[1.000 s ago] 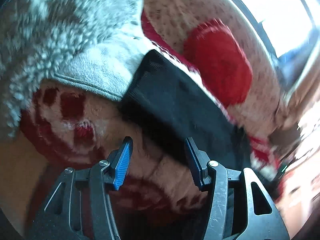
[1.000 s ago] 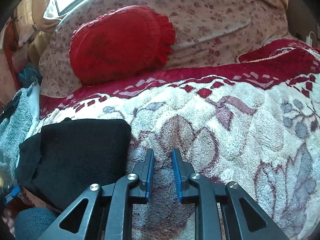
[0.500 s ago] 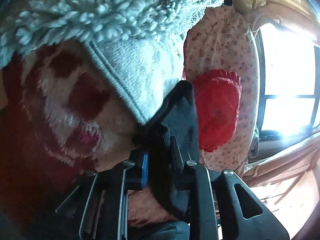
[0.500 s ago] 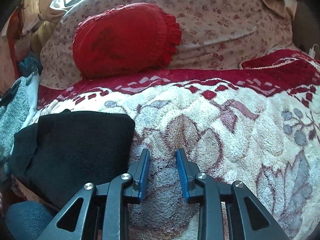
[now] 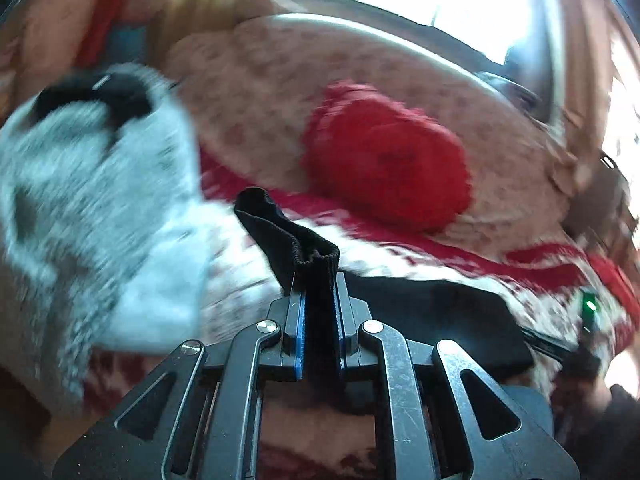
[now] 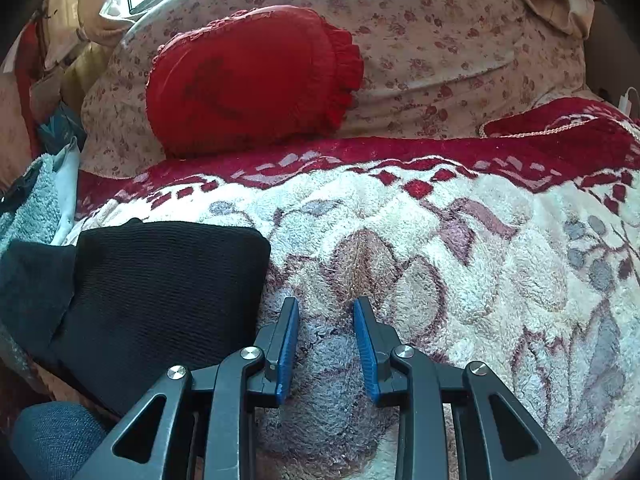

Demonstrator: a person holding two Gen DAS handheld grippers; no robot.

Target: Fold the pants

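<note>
The left gripper (image 5: 318, 280) pinched the black pants (image 6: 160, 280); their bulk lay left of the right gripper (image 6: 326, 312), apparently nearer, jaws parted.

Pants (image 6: 160, 288) black; cushion (image 6: 248, 80) red; blanket (image 6: 460, 248) cream, red-bordered, floral; towel (image 5: 92, 208) grey-white.

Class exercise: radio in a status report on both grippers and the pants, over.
Left gripper shut on black pants, waistband edge lifted. Right gripper open, empty, over blanket. Grey fleece garment close at left.
</note>
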